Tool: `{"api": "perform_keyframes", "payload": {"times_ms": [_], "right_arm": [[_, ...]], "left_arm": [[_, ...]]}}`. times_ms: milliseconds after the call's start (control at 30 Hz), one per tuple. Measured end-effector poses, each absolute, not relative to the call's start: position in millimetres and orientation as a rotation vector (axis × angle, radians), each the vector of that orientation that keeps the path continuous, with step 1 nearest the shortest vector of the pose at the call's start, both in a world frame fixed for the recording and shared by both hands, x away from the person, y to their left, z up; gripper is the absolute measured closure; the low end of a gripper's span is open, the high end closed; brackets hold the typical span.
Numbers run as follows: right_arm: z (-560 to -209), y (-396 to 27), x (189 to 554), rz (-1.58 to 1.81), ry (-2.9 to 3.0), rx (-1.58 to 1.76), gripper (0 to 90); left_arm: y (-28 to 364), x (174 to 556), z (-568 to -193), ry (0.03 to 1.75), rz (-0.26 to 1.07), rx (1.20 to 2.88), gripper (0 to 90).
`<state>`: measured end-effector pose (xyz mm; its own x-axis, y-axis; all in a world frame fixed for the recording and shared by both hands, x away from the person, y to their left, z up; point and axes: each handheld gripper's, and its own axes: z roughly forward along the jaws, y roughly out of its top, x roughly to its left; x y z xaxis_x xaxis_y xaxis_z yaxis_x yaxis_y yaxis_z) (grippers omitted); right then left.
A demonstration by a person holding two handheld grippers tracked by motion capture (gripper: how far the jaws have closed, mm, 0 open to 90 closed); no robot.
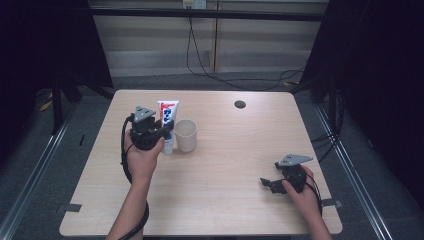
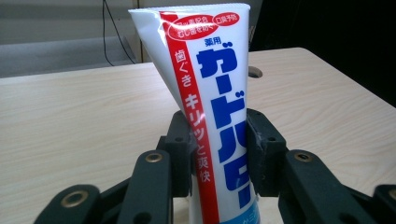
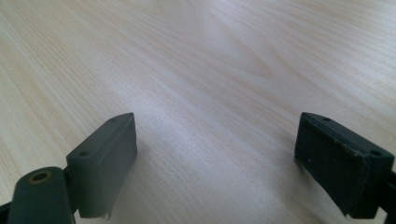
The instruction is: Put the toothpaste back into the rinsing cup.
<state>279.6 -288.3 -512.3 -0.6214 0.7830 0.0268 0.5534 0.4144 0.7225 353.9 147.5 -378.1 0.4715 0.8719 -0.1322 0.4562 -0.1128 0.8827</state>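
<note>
1. Left gripper (image 1: 167,131) clamped on the toothpaste tube (image 1: 168,120), both pads pressed against its sides low on the body, crimped flat end up.
2. Long axis of the tube close to upright, leaning a little in the left gripper view (image 2: 219,102); cap end down, hidden below the jaws.
3. Paper cup (image 1: 185,135) just beside the tube on its right, mouth open upward; probably the target, so a short shift right, then a lowering, cap end first.
4. Right gripper (image 1: 270,183) well apart, low over the table (image 1: 240,170), jaws wide and holding nothing; left hand far nearer the cup.
</note>
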Motion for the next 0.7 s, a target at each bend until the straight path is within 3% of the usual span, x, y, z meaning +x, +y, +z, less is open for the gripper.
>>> {"api": "perform_keyframes", "payload": {"times_ms": [700], "right_arm": [[-512,-288,280,1.026,2.359,1.156,12.6]], "left_arm": [[128,371,-375,1.131,0.539,1.715,66.1]]}}
